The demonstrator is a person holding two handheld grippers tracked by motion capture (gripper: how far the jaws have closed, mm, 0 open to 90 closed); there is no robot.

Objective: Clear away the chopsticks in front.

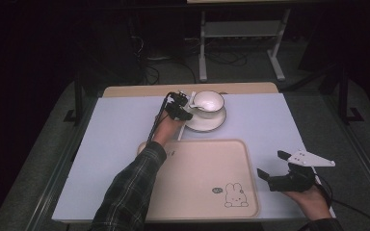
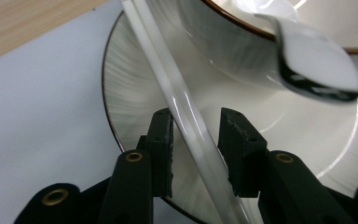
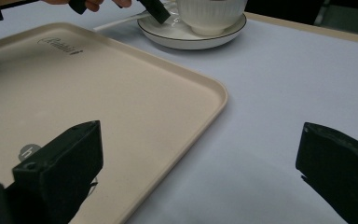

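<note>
1. Spoon (image 2: pixel 317 65), glossy white with a long slim handle: its bowl hangs over the cup's rim, and its handle slants down across the saucer and passes between the left gripper's fingers (image 2: pixel 161 144).
2. The left gripper (image 1: pixel 189 108) is at the far middle of the table (image 1: pixel 115 125); its black fingers stand a little apart on either side of the handle, and whether they touch it cannot be told.
3. The cup (image 1: pixel 208 101) is white and ribbed with a thin brown rim; it sits on a round white saucer (image 1: pixel 212 122) with fine radial lines and a dark edge.
4. The table carries a smooth pale blue-grey cover, with light wood showing at the far edge.
5. A beige rectangular tray (image 1: pixel 197 173) with rounded corners and a raised lip lies near the person, printed with a small rabbit drawing (image 1: pixel 236 195) and a cursive word too blurred to read.
6. The right gripper (image 1: pixel 271 168) hovers right of the tray, fingers spread wide, holding nothing.
</note>
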